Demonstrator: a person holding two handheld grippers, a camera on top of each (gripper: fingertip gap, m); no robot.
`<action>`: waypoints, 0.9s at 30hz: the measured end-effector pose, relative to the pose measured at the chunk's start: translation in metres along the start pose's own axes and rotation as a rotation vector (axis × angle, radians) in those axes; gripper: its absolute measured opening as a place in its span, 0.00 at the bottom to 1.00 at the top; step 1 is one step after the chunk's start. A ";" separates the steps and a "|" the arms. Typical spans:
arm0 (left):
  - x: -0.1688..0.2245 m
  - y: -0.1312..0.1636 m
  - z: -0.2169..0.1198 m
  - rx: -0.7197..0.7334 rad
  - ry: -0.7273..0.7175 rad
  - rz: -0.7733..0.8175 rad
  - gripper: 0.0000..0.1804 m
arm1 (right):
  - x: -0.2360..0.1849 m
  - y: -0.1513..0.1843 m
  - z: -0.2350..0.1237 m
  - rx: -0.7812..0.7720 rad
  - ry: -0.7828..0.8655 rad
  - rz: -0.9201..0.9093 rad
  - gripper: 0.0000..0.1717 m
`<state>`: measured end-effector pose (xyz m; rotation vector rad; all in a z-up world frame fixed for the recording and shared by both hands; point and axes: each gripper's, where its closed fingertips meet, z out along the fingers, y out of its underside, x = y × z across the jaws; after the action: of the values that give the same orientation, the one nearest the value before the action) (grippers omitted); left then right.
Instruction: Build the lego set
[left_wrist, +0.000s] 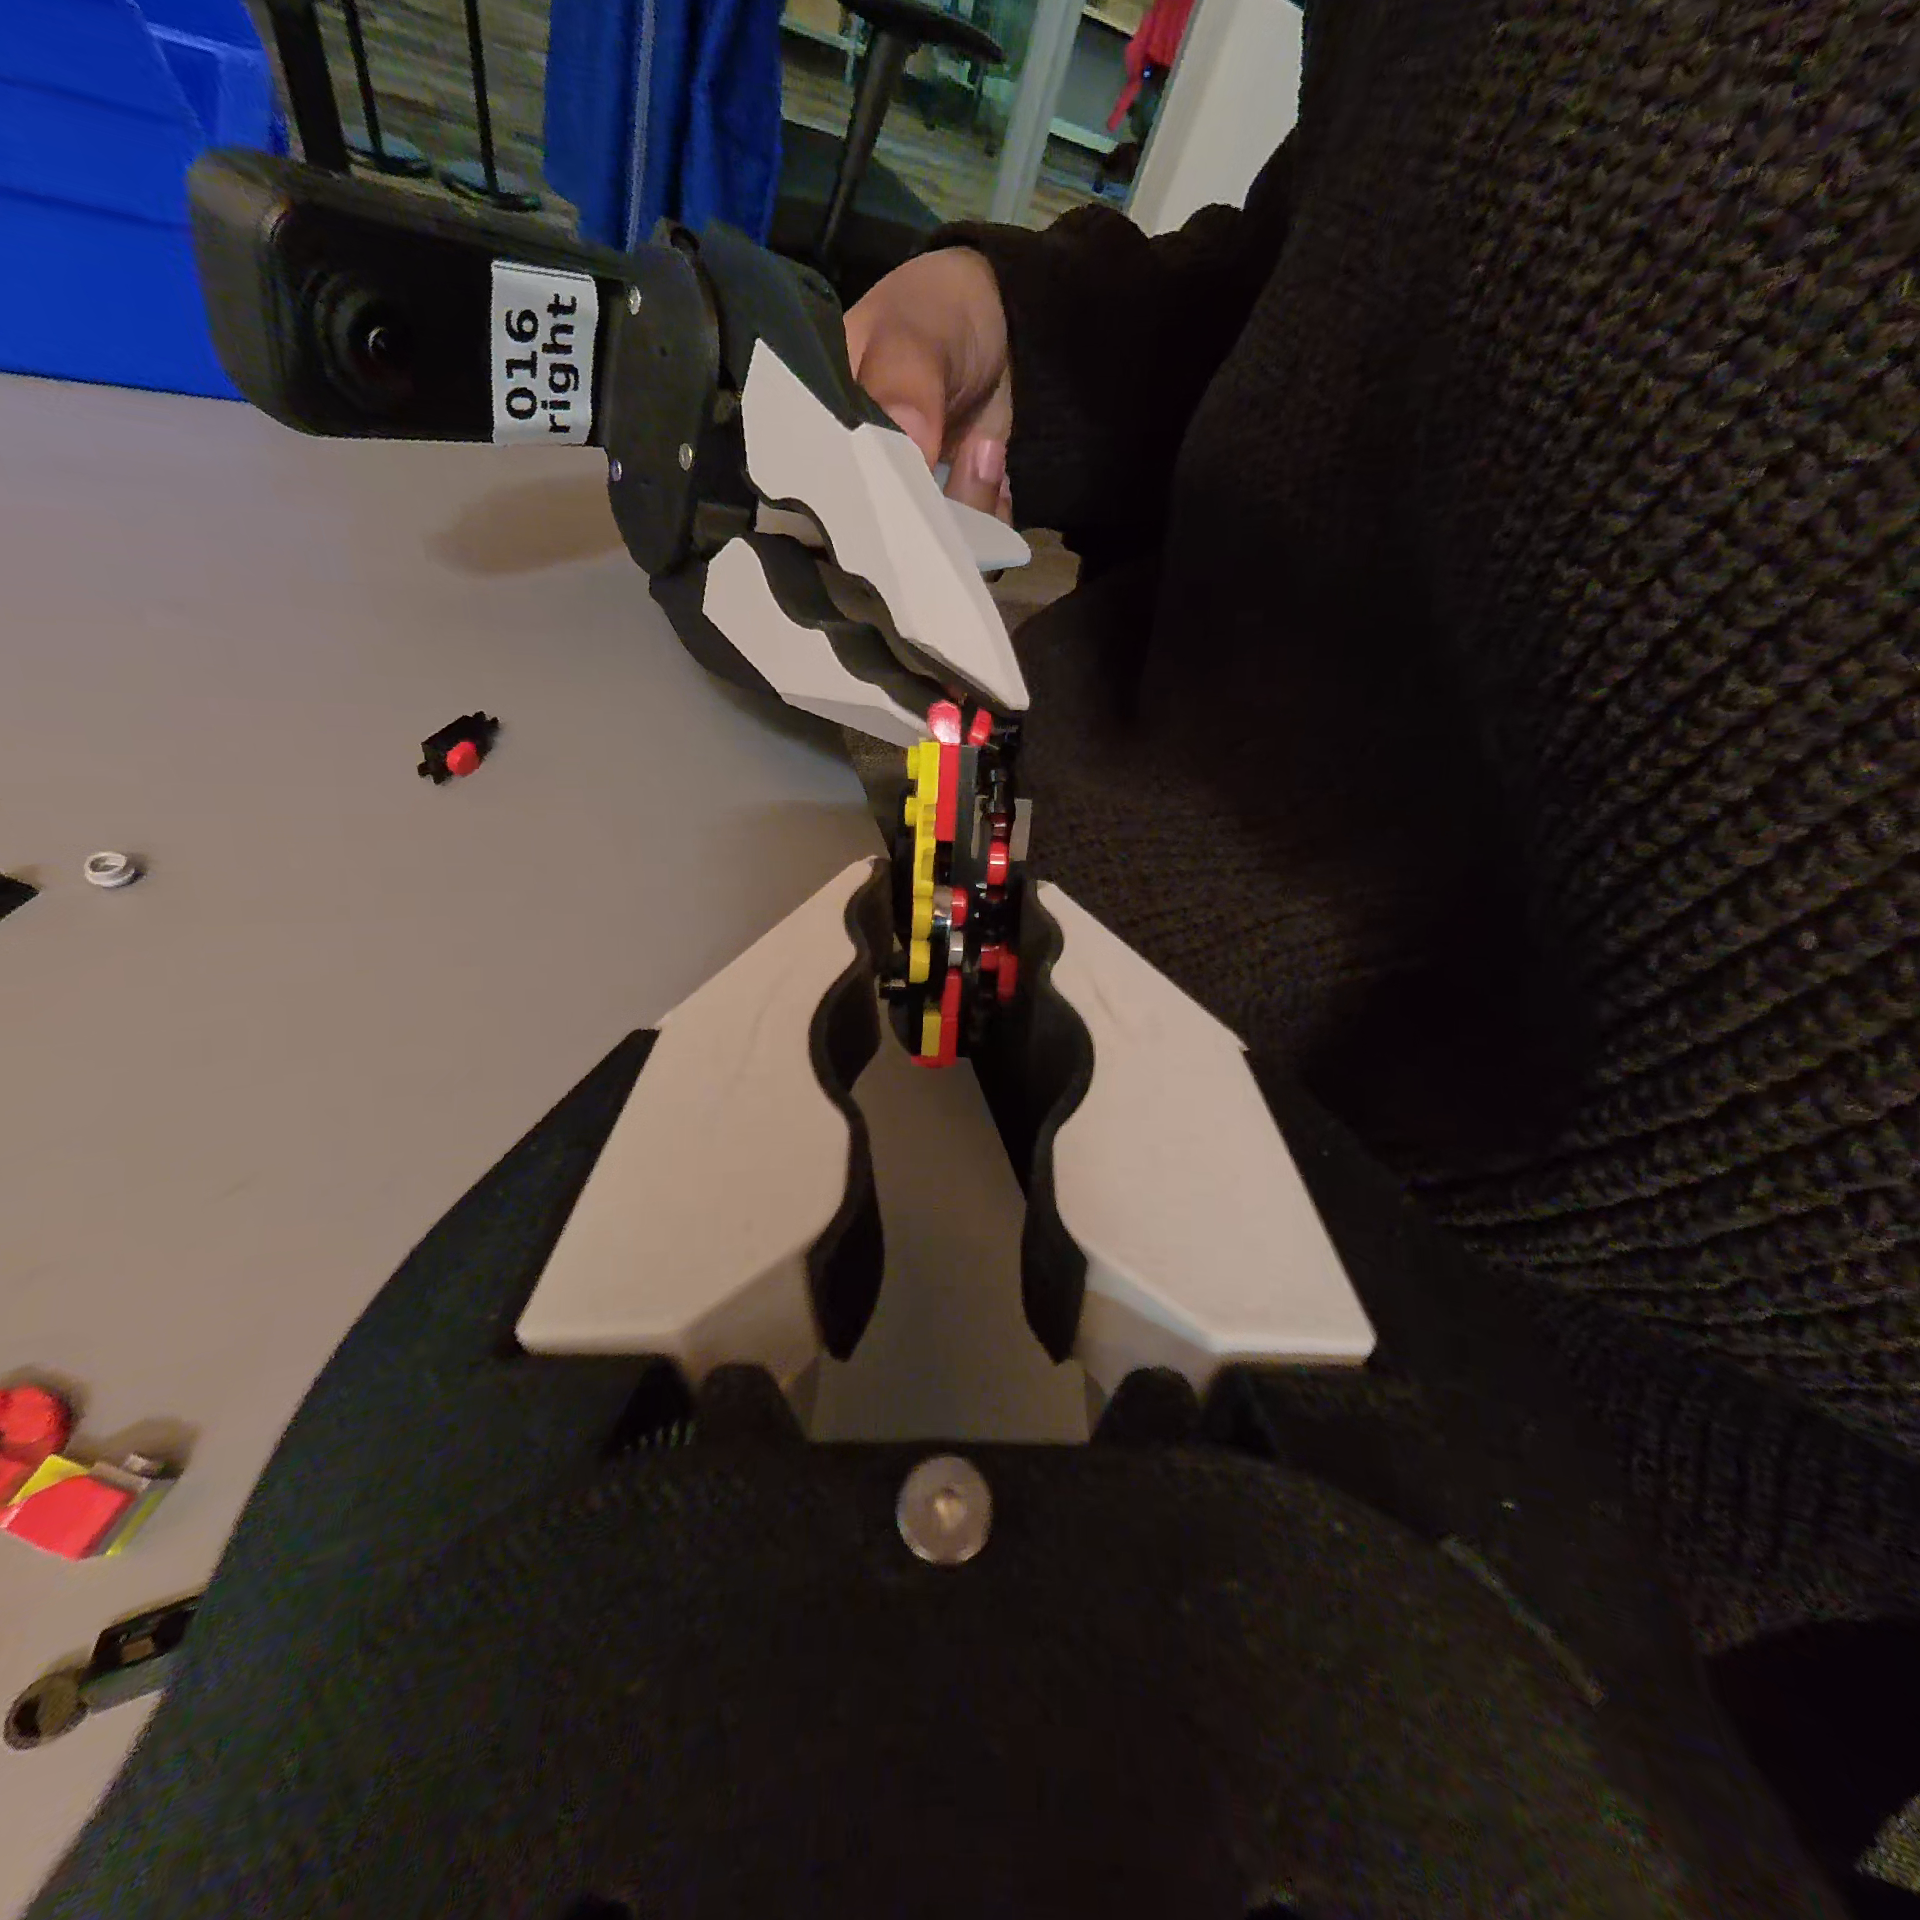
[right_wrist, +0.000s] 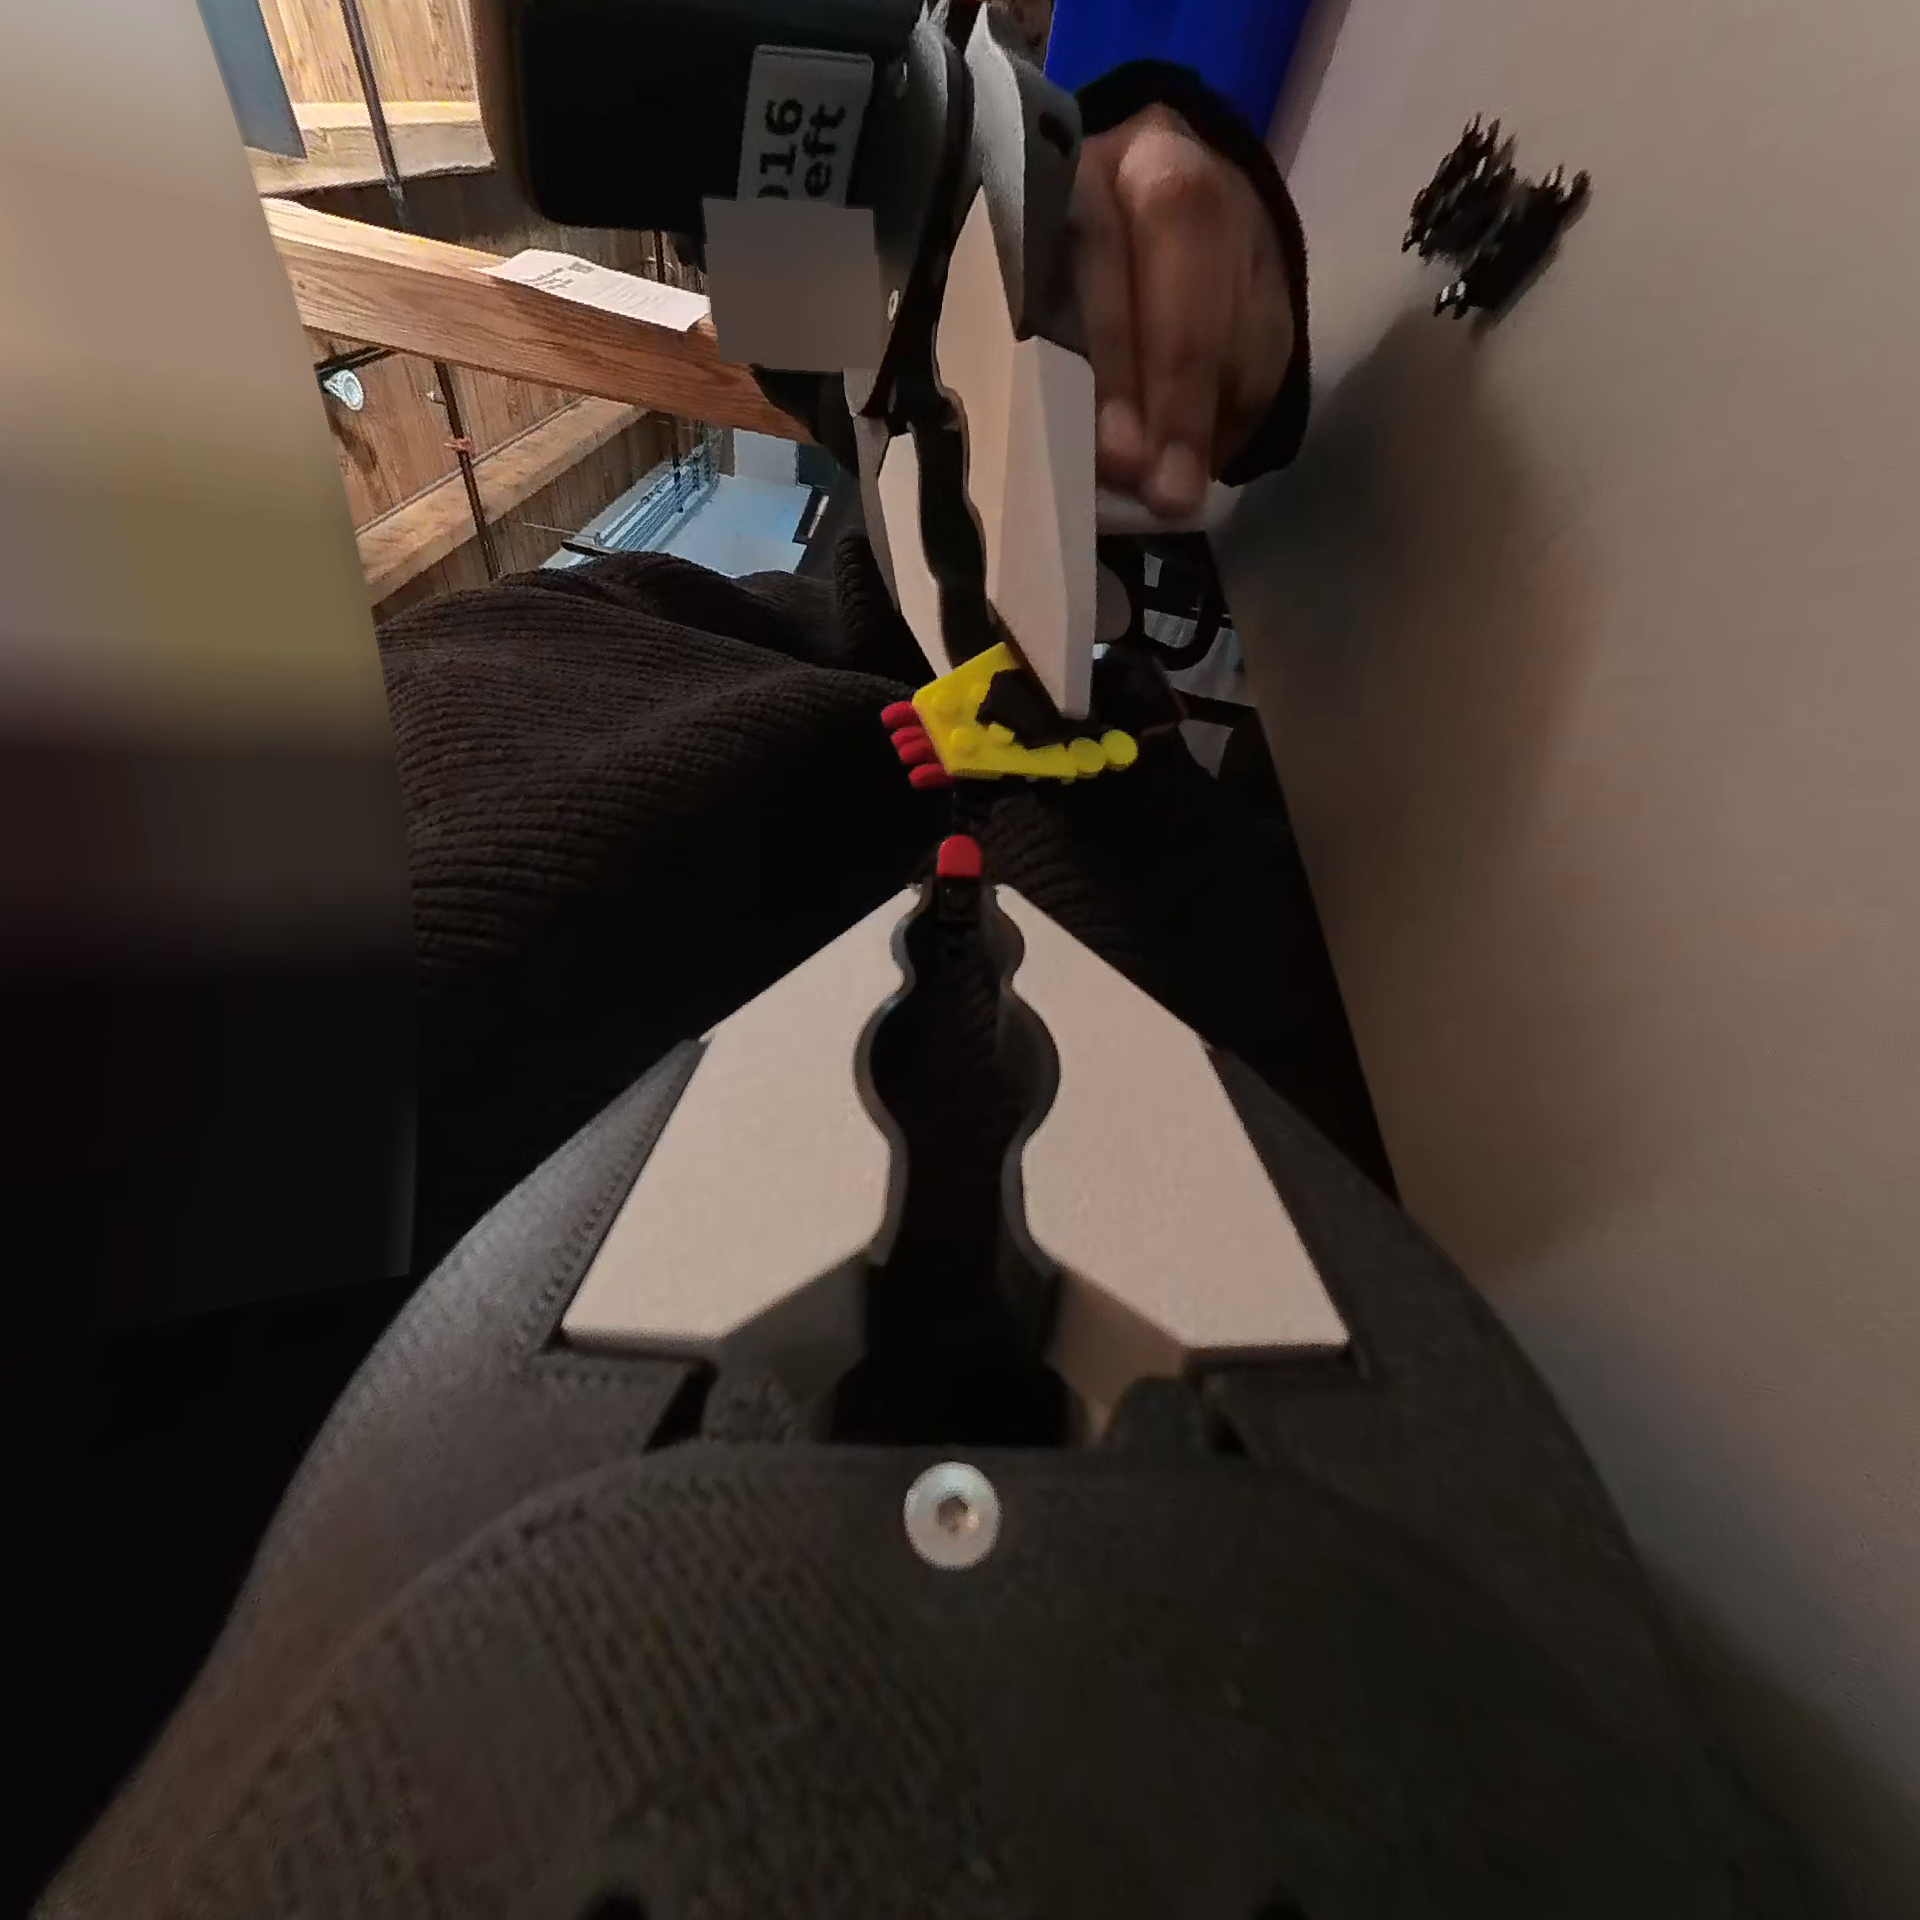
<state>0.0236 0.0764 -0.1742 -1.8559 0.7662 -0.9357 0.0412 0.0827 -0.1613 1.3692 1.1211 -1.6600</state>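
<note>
- Brick assembly (left_wrist: 951, 894), red, yellow and black: held edge-on above the person's lap, just off the grey surface (left_wrist: 312, 1039).
- Left gripper (left_wrist: 951, 935): jaws clamp the assembly's lower half, steadying it.
- Right gripper (right_wrist: 956, 899): jaws narrow, pinching a small red-tipped piece (right_wrist: 957, 857) at the assembly's top end.

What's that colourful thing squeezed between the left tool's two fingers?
A small toy-brick build of yellow, red and black pieces, standing on edge between the left gripper's fingers; the left wrist view shows it best.

Glossy plastic brick model (left_wrist: 951, 883); matt smooth table (left_wrist: 260, 1039); coarse knitted sleeve (left_wrist: 1558, 727).
</note>
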 end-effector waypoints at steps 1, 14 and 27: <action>0.000 0.000 0.000 0.000 -0.001 -0.001 0.12 | 0.000 0.000 0.000 0.001 -0.001 0.002 0.03; -0.005 0.002 -0.001 0.005 -0.015 -0.016 0.12 | 0.006 -0.008 -0.005 0.037 0.018 0.007 0.03; -0.028 -0.001 -0.009 0.042 -0.124 -0.062 0.12 | 0.047 -0.031 -0.036 0.101 0.483 -0.267 0.03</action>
<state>0.0013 0.0947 -0.1788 -1.8912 0.6125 -0.8596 0.0176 0.1278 -0.2036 1.8127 1.5671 -1.6274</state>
